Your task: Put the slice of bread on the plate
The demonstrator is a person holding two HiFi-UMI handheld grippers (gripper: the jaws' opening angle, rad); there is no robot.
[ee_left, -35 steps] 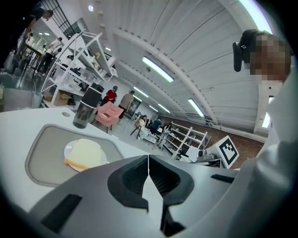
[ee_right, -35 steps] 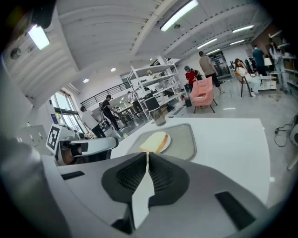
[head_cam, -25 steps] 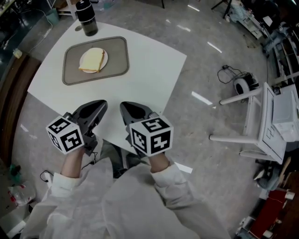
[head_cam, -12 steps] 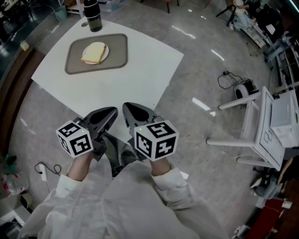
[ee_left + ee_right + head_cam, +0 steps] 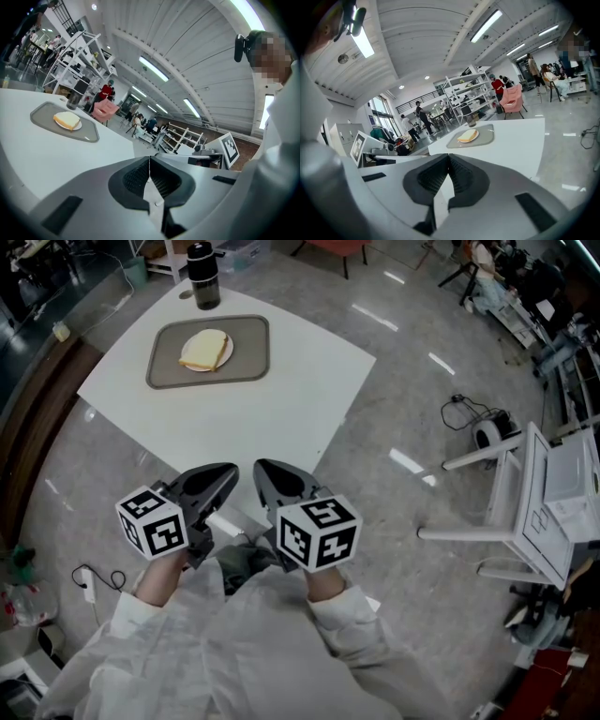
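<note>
A slice of bread lies on a small white plate, which sits on a grey tray at the far side of the white table. The left gripper view shows the bread on the tray far off, and so does the right gripper view, with bread on tray. My left gripper and right gripper are held close to my body, off the table's near corner, both shut and holding nothing.
A black bottle stands just behind the tray. A white chair frame and a cable reel stand on the grey floor to the right. Shelves and people fill the background of both gripper views.
The view has drawn back from the table, so the tray sits farther off. Both grippers stay shut and close together near my body.
</note>
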